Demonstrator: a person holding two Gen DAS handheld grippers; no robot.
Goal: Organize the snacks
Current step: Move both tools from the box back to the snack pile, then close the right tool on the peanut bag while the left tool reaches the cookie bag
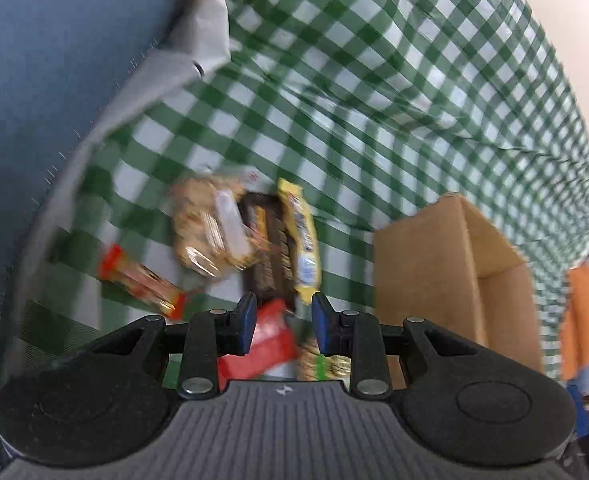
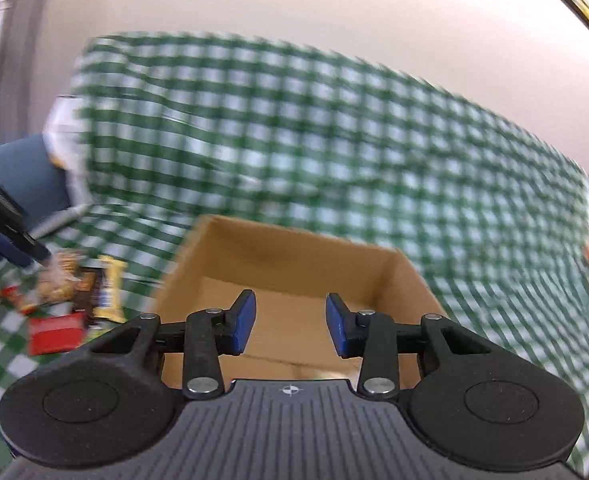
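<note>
**Desk:** On the green-checked table, what does the left wrist view show?

**Photographer:** Left gripper (image 1: 281,322) hangs over a blurred heap of snacks (image 1: 250,240) beside the cardboard box (image 1: 426,268). Its jaws stand partly apart with a red packet (image 1: 268,346) below and between them; pads look clear of it, so no grip yet, I judge. Picking is the step; next, settle and close on one packet.

**Desk:** And the right wrist view?

**Photographer:** Right gripper (image 2: 290,322), jaws partly apart and holding nothing, hovers at the box (image 2: 294,264). What shows of its floor is bare. Snacks (image 2: 74,292) lie left of it.
</note>
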